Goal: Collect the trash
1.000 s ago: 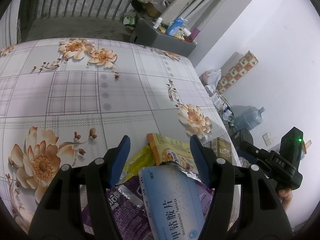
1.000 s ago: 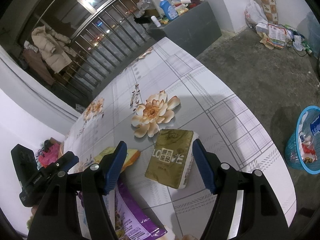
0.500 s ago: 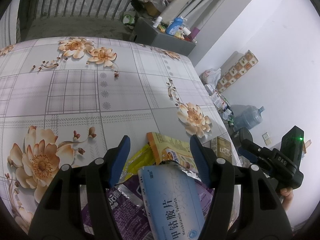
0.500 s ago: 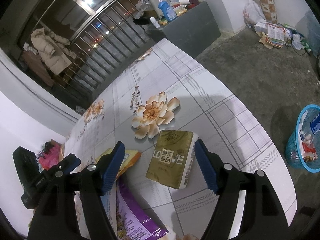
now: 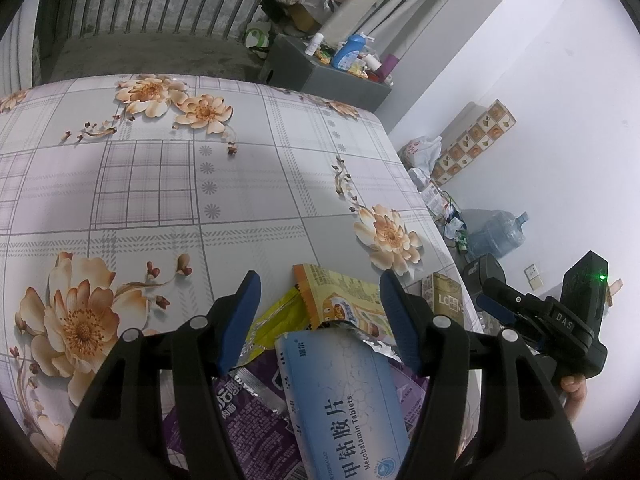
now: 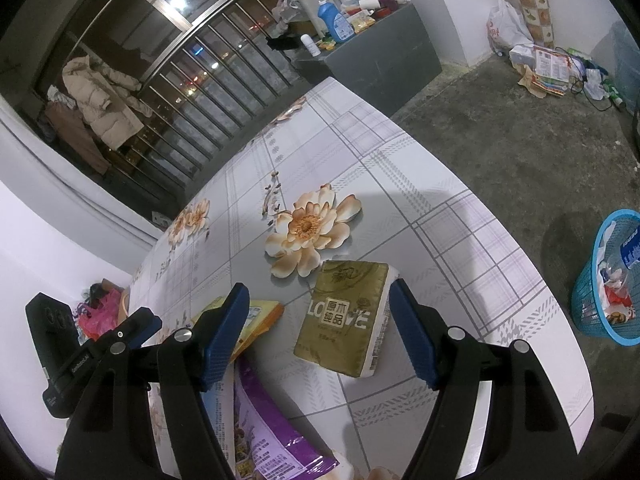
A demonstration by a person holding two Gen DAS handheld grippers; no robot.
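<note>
- Since the earlier frame the right gripper (image 6: 316,330) is showing its jaws set a little wider; both hands and every item on the table are lying where they were.
- The right gripper is hovering with its jaws spread to either side of the olive tissue pack (image 6: 345,318), pads clear of it, nothing pinched.
- The left gripper (image 5: 318,322) is likewise hanging spread and empty over a heap: a blue tablet box (image 5: 344,396) lying on a purple wrapper (image 5: 244,412), with a yellow snack packet (image 5: 340,300) just beyond.
- Judged step: taking the tissue pack. The jaws should be coming down square across its short sides, closing gently, as the soft pack is likely giving under pressure.
- The blue waste basket (image 6: 600,320) is standing on the floor well apart from the table, already part-filled; the carry has to clear the table edge.
- The heap's lower layers are partly hidden behind the fingers, so a further item may be lying there.
- The surface is a floral, checked tablecloth (image 5: 160,184), smooth and glossy.
- The room: concrete floor, barred window with night lights, a coat hanging, a cluttered grey cabinet (image 6: 384,52), a water jug (image 5: 498,232) by the wall.
</note>
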